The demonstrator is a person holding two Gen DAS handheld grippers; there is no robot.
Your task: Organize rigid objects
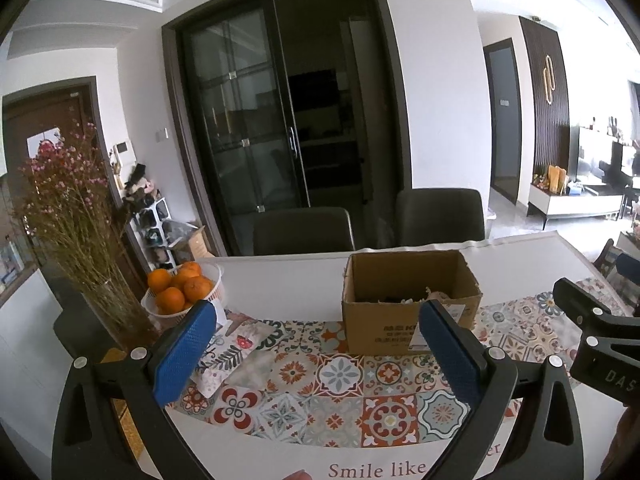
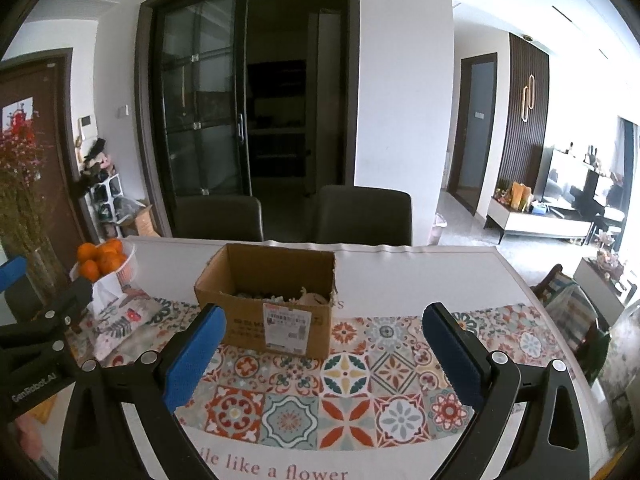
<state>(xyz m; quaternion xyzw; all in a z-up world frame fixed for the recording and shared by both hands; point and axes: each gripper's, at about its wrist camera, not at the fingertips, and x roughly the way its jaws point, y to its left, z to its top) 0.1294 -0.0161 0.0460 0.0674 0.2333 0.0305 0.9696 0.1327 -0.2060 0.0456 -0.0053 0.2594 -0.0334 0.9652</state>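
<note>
Cardboard box point(image 2: 266, 300) sits mid-table on the patterned runner point(image 2: 352, 392) w/ items already inside, prob. small rigid bits, left gripper point(image 1: 320, 356) & right gripper point(image 2: 320, 356) both spread wide, nothing held, so sorting looks near done or not started.

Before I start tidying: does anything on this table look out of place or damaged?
Nothing is spilled. The cardboard box stands askew to the table edge, open, its top rim slightly torn at the right corner. A patterned pouch lies crooked beside the orange basket.
</note>
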